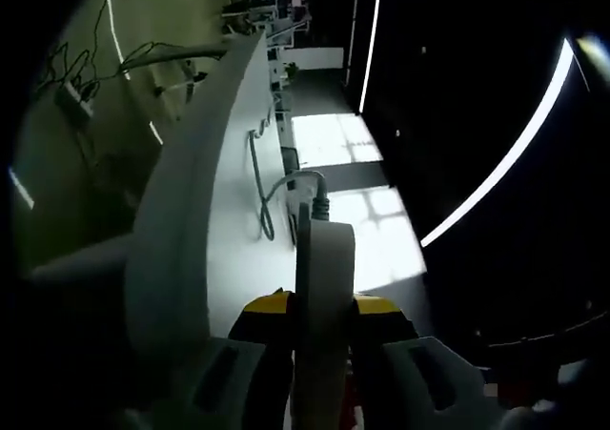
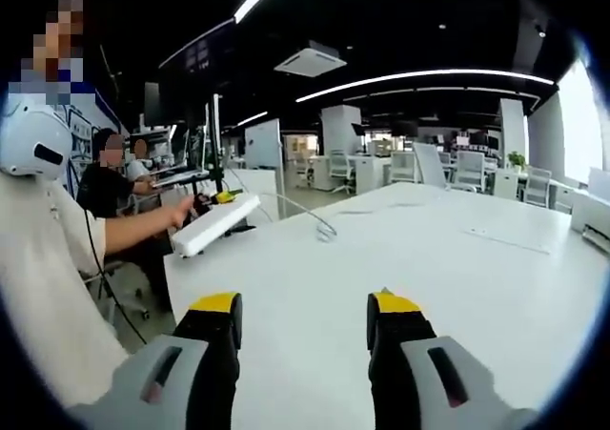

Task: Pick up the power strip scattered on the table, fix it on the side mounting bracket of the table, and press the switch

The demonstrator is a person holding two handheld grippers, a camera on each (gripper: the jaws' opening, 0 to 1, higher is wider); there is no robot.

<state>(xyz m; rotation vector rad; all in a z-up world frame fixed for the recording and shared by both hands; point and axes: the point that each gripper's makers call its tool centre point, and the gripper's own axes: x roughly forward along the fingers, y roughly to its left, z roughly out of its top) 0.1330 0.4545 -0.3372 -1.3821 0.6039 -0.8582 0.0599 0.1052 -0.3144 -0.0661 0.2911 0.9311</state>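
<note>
You have one power strip (image 1: 322, 287) clamped between the two yellow-tipped jaws of your left gripper (image 1: 322, 308), seen end-on in the left gripper view, so it rises straight up the middle of the picture. One grey cable (image 1: 265, 187) leaves its far end and loops back along the white side of the table (image 1: 238, 163), which runs close beside the strip on the left. In the right gripper view the same strip (image 2: 215, 223) is a long white bar held off the near left corner of the table (image 2: 400, 249), with the left gripper (image 2: 221, 198) at its far end and the cable (image 2: 310, 218) curling onto the tabletop. Your right gripper (image 2: 303, 317) hangs over the bare white top with its two jaws spread wide and nothing between them. Two people sit at desks behind the strip, on the left.
</note>
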